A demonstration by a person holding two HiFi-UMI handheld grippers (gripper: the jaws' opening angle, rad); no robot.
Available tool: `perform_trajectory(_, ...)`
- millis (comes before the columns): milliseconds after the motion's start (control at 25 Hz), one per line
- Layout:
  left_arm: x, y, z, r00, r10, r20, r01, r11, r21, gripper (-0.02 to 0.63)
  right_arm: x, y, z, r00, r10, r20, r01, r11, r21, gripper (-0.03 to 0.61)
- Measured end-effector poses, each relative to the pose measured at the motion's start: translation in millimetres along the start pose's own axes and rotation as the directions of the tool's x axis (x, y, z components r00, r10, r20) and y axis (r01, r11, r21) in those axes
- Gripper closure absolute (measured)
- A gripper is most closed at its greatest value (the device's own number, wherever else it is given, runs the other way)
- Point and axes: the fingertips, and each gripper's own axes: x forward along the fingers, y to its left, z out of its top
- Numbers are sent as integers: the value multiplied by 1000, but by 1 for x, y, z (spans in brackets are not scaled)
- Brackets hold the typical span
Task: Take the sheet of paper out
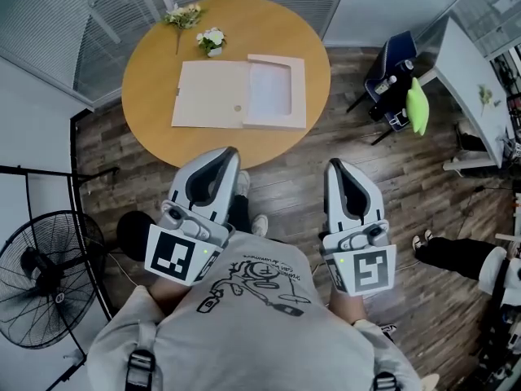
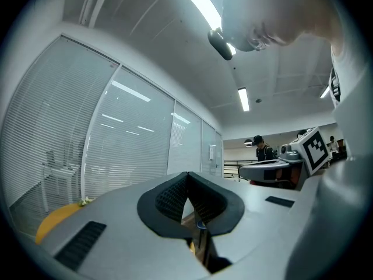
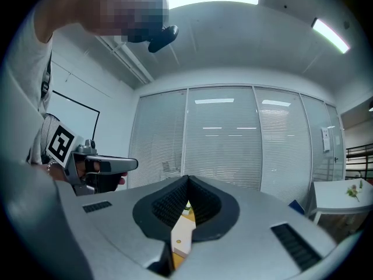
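The sheet of paper (image 1: pixel 269 88) lies untouched in the open folder (image 1: pixel 213 94) at the middle of the table (image 1: pixel 146 96). The left tongs (image 1: pixel 229 155) and right tongs (image 1: pixel 334 168) are both closed and empty, short of the table's near edge, so I judge the approach to be the step in hand. Next, one pair must reach over the table and open at the sheet's edge.

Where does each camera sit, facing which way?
Head view: on the head, steeply down at table and folder; left gripper, right gripper, shirt show.
Left gripper view: on the left gripper, level along shut jaws toward blinds; right gripper at right.
Right gripper view: on the right gripper, level toward blinds, folder; left gripper at left.
Shared: blinds; each gripper view shows the other gripper.
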Motion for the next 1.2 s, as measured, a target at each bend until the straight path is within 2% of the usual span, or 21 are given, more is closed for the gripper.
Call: perform_trajectory(1200,92,123,1,999,-49,-8,49,998,-33,594,148,-19,10,999,-27,-23,27,999,-24,571)
